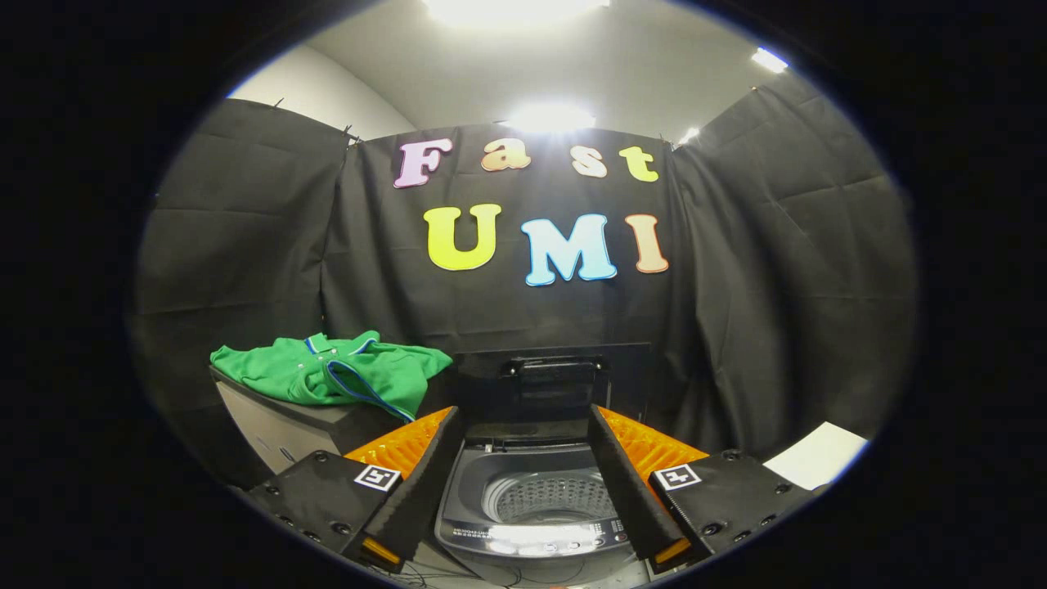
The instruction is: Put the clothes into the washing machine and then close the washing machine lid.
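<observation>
A green shirt with blue trim (pixel 335 375) lies crumpled on a grey cabinet (pixel 282 425), to the left of and beyond my left finger. The washing machine (pixel 536 501) stands just ahead, its round drum (pixel 546 497) seen between my fingers. Its dark lid (pixel 552 380) is raised upright at the back. My gripper (pixel 525 425) is open and holds nothing; its fingertips frame the machine's opening from above.
Black cloth walls close the booth on three sides. A white flat surface (pixel 818 454) lies to the right of the machine, beyond my right finger. The machine's control panel (pixel 540 540) runs along its near edge.
</observation>
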A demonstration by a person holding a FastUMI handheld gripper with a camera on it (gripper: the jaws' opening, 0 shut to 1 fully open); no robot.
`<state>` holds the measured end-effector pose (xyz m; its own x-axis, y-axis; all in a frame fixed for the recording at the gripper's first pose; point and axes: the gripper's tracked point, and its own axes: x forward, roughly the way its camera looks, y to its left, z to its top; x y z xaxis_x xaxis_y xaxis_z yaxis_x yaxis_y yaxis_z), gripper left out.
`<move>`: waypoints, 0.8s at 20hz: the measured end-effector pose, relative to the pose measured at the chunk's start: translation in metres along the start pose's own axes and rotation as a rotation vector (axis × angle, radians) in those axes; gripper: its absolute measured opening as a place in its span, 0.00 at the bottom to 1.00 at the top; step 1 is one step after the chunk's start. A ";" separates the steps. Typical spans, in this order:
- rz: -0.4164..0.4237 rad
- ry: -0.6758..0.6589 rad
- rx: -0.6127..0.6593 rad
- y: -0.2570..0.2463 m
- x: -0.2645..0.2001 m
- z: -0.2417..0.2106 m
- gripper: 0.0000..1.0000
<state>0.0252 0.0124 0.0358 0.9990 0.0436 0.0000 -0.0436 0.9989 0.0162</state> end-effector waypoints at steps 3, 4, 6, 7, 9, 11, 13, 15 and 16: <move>0.038 -0.004 0.008 0.020 0.014 0.019 0.97; 0.051 -0.004 0.014 0.027 0.019 0.027 0.97; 0.086 0.007 0.028 0.043 0.031 0.041 0.97; 0.101 0.006 0.031 0.050 0.035 0.048 0.97; 0.127 -0.005 0.036 0.066 0.045 0.065 0.97; 0.159 -0.003 0.043 0.086 0.054 0.077 0.97; 0.195 0.010 0.037 0.107 0.063 0.085 0.97; 0.234 0.027 0.021 0.128 0.070 0.090 0.97; 0.249 0.034 0.018 0.138 0.074 0.092 0.97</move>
<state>0.0931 0.1520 0.1302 0.9570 0.2887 -0.0273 -0.2877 0.9570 0.0374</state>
